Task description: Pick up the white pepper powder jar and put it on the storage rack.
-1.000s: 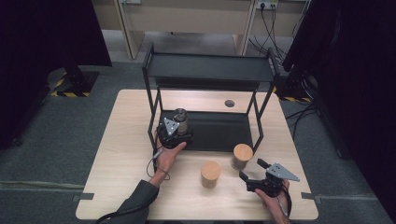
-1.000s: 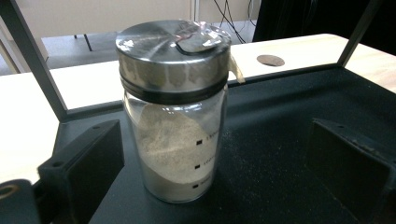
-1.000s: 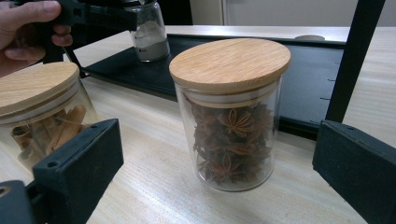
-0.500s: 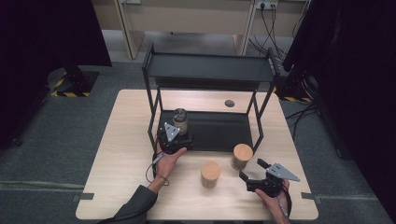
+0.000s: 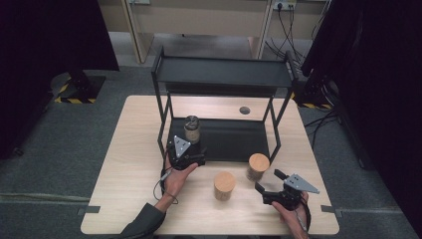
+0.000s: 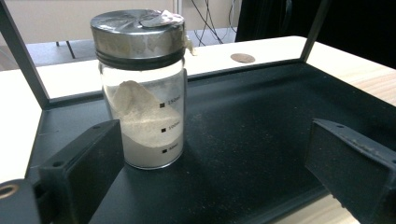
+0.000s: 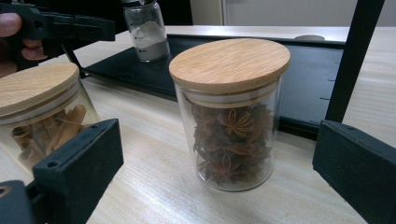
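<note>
Powder jar (image 6: 142, 88) ahead of left claw (image 6: 210, 163)

Light wooden table (image 5: 134, 149), black shelf rack (image 5: 224, 74) standing on it.
Two wood-lidded jars (image 5: 258, 167) (image 5: 224, 185) sit on the bare tabletop; a metal-lidded powder jar (image 5: 192, 129) stands upright on the rack's bottom tray (image 5: 234, 139).

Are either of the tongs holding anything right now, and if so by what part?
Nothing is held. The left tongs stand open beside the powder jar; the right tongs stand open around the star anise jar, not touching it.
</note>
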Motion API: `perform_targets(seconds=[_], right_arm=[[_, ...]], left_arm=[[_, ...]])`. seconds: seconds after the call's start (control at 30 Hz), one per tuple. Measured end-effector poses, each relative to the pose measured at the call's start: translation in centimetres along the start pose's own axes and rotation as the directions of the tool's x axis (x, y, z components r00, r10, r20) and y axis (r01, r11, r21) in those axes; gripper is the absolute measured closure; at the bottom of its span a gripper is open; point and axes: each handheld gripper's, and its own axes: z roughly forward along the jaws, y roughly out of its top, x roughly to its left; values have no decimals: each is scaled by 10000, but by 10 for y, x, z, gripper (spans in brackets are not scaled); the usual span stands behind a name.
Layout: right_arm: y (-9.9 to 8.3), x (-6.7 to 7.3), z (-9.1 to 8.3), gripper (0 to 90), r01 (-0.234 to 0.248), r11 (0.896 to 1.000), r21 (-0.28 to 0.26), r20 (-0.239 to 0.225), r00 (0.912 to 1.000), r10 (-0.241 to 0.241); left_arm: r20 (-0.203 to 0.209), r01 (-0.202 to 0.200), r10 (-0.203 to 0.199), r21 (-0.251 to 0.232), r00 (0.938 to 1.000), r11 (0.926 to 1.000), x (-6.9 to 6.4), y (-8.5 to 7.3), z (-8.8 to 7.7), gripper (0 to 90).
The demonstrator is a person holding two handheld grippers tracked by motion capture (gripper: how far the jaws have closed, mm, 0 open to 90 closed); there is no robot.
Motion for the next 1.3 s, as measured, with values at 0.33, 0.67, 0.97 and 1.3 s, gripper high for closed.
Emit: perform_targets(seconds=[0.33, 0.67, 0.97, 1.3], right_arm=[[0, 0, 0, 21, -5, 10000, -10, 1, 10000, 5], [0, 0, 0, 21, -13, 10000, -8, 4, 10000, 13], [0, 0, 0, 21, -9, 10000, -13, 6, 10000, 9], [0, 0, 0, 21, -19, 10000, -18, 10, 10000, 19]], left_arm=[[106, -46, 46, 6, 9999, 10000, -1, -6, -4, 44], [272, 185, -180, -185, 9995, 9997, 2, -12, -13, 44], [451, 231, -220, -246, 9987, 9994, 2, -17, -19, 43], [476, 215, -198, -350, 9987, 9992, 2, -25, -26, 44]])
